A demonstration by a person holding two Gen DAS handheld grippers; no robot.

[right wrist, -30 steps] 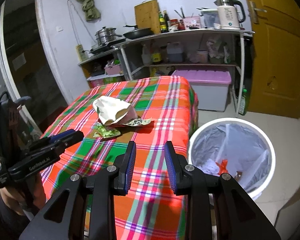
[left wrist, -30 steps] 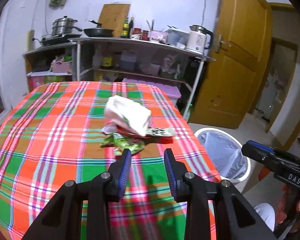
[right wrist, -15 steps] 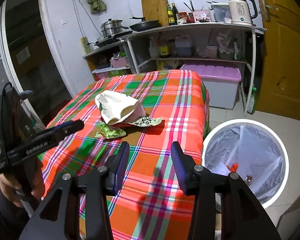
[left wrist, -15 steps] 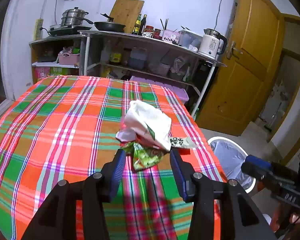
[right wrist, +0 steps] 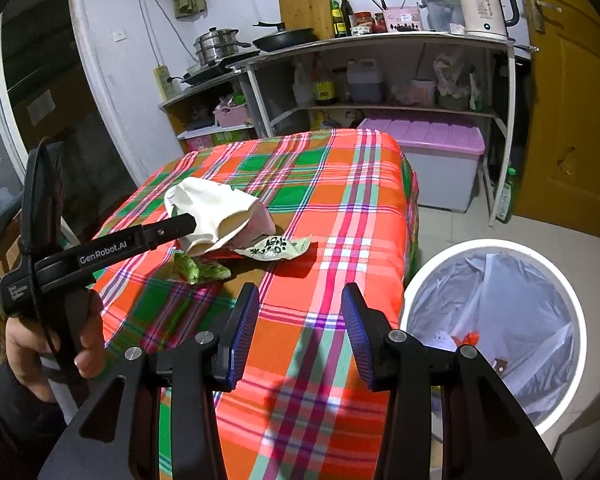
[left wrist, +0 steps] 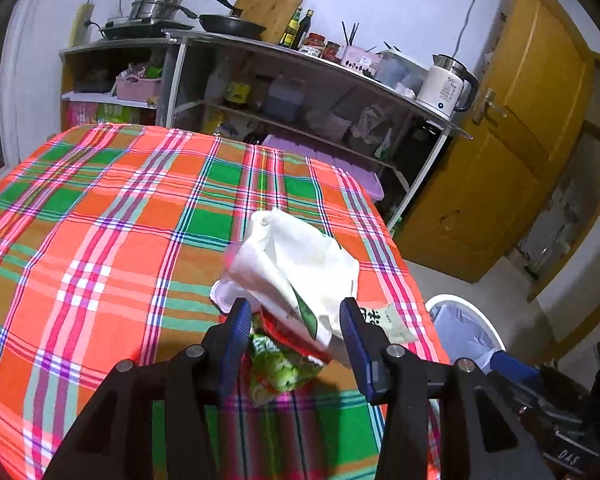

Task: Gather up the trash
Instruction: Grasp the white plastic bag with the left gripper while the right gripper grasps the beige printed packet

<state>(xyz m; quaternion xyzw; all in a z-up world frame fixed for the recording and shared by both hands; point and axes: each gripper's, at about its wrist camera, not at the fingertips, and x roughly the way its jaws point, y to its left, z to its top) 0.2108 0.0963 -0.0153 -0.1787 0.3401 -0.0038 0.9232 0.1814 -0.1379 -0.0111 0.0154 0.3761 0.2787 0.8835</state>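
some trash is in our bin (right wrist: 496, 344) (lower right), but the wrapper pile (left wrist: 296, 280) waits mid-frame between our open left gripper (left wrist: 296, 334) fingers, right gripper (right wrist: 300, 336) open and empty.

Left gripper (left wrist: 296, 322): tilted downward, jaws parted, blue pads facing each other with a clear gap between; pads not pressing on anything. In the right wrist view it (right wrist: 188, 222) shows side-on, held by the person's left hand (right wrist: 56, 344), fingers wrapped round the handle, up and left of the right jaws. Right gripper (right wrist: 300, 320): tilted downward, jaws spread wide, nothing between them.
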